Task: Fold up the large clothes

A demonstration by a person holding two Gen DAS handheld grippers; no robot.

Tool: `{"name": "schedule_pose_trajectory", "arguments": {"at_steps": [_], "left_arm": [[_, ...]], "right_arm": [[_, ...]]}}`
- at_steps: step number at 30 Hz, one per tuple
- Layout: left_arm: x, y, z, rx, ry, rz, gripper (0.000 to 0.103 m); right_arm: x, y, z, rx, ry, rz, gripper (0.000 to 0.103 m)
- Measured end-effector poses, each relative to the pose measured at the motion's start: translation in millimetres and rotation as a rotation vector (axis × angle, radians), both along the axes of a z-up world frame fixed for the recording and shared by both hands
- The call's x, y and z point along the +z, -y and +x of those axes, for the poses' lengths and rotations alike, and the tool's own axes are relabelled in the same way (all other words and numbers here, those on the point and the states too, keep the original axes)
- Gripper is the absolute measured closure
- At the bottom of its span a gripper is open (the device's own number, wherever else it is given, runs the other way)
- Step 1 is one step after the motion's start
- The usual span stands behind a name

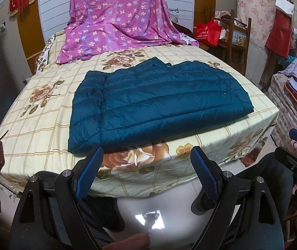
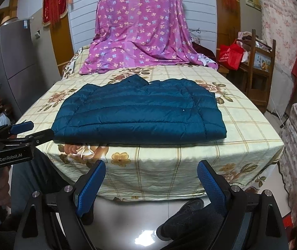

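Left wrist view is filled by a bed (image 1: 44, 108) with a flowered sheet, and on it a dark teal padded jacket (image 1: 159, 102) is laid flat, near the front edge of the mattress. The jacket is seen as a rough rectangle; the sleeves seem to be already turned in, though the exact layers cannot be told. The left gripper (image 1: 147, 173) is held in front of the bed edge, its blue fingers spread wide, and nothing is between them. In the right wrist view the right gripper (image 2: 151, 185) is likewise held wide and empty, below the hanging sheet and apart from the jacket.

The step in hand is judged to be either a pause before one more fold, or the end of the folding. If one more fold is wanted, a side edge or the near hem should be pinched with both grippers and carried across; for this both must first be brought up over the mattress edge.

The near hem lies just beside the front edge of the bed, so little room is left there. Behind the jacket, open sheet is available up to a purple flowered cloth (image 1: 117, 16). On the left side much free sheet is seen; on the right, less.
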State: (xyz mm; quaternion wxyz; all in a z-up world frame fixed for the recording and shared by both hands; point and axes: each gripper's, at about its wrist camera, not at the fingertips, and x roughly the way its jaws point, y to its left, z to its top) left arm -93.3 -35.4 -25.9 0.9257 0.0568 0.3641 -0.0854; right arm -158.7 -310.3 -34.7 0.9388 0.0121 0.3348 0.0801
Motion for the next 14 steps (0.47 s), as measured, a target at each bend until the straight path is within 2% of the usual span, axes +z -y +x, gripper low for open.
{"name": "schedule_pose_trajectory", "arguments": {"at_steps": [14], "left_arm": [[-1.6, 2.5, -0.4, -0.005, 0.001, 0.012, 0.017]], "right_arm": [[-0.7, -2.9, -0.4, 0.010, 0.007, -0.007, 0.015]]}}
